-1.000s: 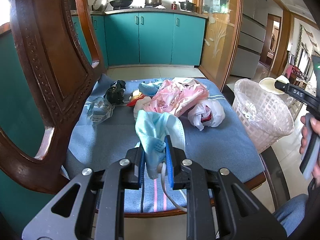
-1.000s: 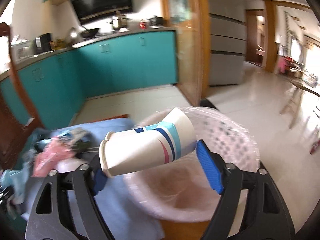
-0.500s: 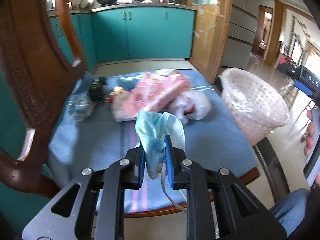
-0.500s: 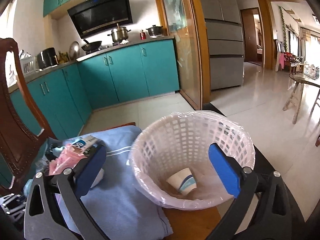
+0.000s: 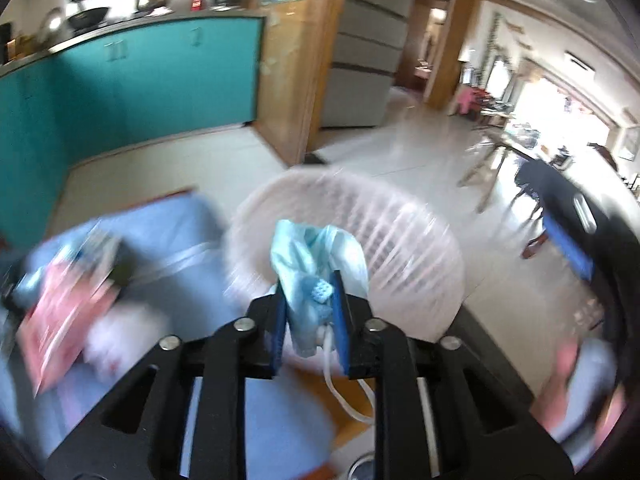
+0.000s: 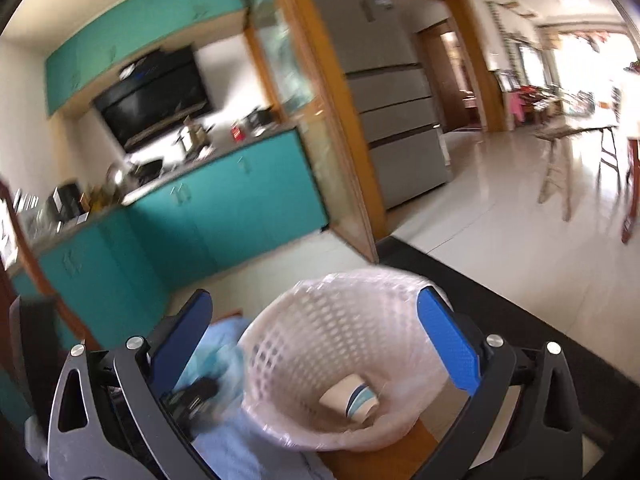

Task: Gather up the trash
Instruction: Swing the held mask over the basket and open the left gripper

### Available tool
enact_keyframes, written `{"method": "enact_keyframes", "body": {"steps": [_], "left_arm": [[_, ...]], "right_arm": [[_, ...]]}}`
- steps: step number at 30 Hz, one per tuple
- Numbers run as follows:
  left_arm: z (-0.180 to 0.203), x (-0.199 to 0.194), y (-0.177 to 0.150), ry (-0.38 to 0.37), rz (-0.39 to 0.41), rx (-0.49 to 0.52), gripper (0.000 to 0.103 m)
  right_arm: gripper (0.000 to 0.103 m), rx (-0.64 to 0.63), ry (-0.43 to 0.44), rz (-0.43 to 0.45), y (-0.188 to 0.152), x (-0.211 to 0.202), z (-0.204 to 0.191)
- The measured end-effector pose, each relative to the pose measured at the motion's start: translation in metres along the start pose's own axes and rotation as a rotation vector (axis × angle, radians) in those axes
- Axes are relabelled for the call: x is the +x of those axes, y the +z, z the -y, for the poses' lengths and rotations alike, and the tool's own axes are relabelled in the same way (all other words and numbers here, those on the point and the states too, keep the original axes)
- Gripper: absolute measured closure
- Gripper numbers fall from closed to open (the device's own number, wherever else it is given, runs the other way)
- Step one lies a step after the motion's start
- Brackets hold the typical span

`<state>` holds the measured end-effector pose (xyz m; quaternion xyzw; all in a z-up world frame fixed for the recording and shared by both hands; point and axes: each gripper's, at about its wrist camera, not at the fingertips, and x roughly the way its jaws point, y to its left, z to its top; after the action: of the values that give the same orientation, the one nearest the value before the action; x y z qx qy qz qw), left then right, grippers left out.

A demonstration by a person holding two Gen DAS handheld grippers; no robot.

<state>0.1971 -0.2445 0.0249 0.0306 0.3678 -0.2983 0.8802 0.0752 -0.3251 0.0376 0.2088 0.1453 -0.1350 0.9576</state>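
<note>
My left gripper [image 5: 310, 312] is shut on a crumpled light-blue face mask [image 5: 316, 258], its white ear loop hanging below, held just in front of the white lattice trash basket [image 5: 400, 248]. The view is motion-blurred. My right gripper [image 6: 320, 344] is open and empty above the same basket [image 6: 320, 344], which holds a paper cup [image 6: 350, 398] with blue stripes lying on its side. The left gripper's dark body shows at the lower left of the right wrist view [image 6: 192, 396]. The right gripper shows at the right edge of the left wrist view [image 5: 568, 244].
Pink plastic bag [image 5: 60, 316] and a white bag [image 5: 120, 340] lie on the blue cloth [image 5: 168, 236] covering the table, left of the basket. Teal kitchen cabinets [image 6: 224, 208] stand behind. A wooden chair back [image 6: 24, 248] rises at far left.
My left gripper has swung right with the mask from over the table's middle to the basket. My right gripper let the paper cup drop into the basket and has lifted, staying open.
</note>
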Motion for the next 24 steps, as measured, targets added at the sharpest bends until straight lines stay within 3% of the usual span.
{"method": "enact_keyframes", "body": {"steps": [2,5,7,13,18,22,24], "left_arm": [[0.006,0.015,0.012,-0.016,0.01,0.009,0.022],[-0.002,0.017,0.008,0.096,0.03,0.003,0.022],[-0.016,0.0,-0.004,0.117,0.047,-0.028,0.021],[-0.069,-0.092,-0.051,0.304,0.142,-0.064,0.009],[-0.12,-0.156,-0.107,0.44,0.172,-0.174,0.006],[-0.144,-0.17,-0.138,0.467,0.174,-0.243,0.006],[-0.148,-0.165,-0.144,0.468,0.16,-0.259,0.005]], "right_arm": [[0.003,0.025,-0.012,0.014,0.002,-0.001,0.007],[0.003,0.009,-0.007,-0.013,0.003,0.005,0.008],[0.003,-0.014,0.002,-0.03,0.001,0.007,0.004],[0.003,-0.1,0.077,-0.089,-0.011,0.008,-0.024],[0.003,-0.277,0.209,-0.233,-0.047,0.007,-0.085],[0.003,-0.392,0.331,-0.348,-0.085,0.0,-0.13],[0.003,-0.433,0.345,-0.351,-0.097,-0.008,-0.143]]}}
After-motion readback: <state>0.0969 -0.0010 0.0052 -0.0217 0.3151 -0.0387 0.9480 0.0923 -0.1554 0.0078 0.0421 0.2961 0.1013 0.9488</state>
